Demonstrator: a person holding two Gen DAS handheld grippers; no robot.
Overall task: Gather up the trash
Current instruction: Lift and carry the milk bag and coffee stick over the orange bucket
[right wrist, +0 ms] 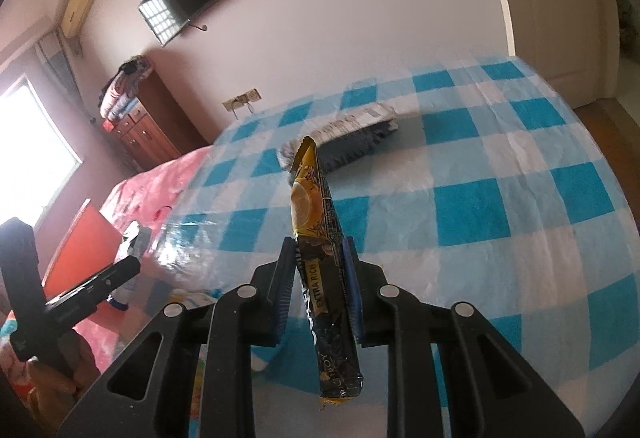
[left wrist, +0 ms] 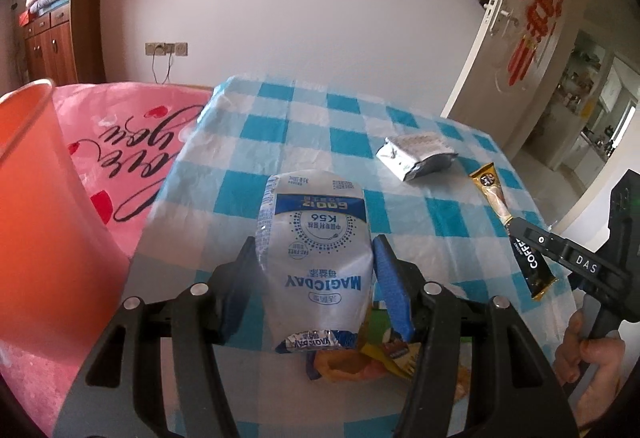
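A white and blue MAGICDAY yogurt cup (left wrist: 316, 258) lies sideways between the pads of my left gripper (left wrist: 316, 262), which is shut on it and holds it above the checked table (left wrist: 304, 134). My right gripper (right wrist: 318, 270) is shut on a gold and black coffee stick sachet (right wrist: 320, 222), lifted off the cloth. The same sachet (left wrist: 516, 234) and the right gripper (left wrist: 520, 226) show at the right of the left wrist view. An orange bin (left wrist: 36, 198) stands at the left beside the table. A silver crumpled packet (left wrist: 416, 154) lies on the far part of the table.
Orange and yellow wrappers (left wrist: 360, 362) lie under the left gripper at the table's near edge. A pink bedspread (left wrist: 132, 142) with script lies beyond the bin. A wooden cabinet (left wrist: 60, 42) stands against the back wall, and a white door (left wrist: 532, 10) is open at the right.
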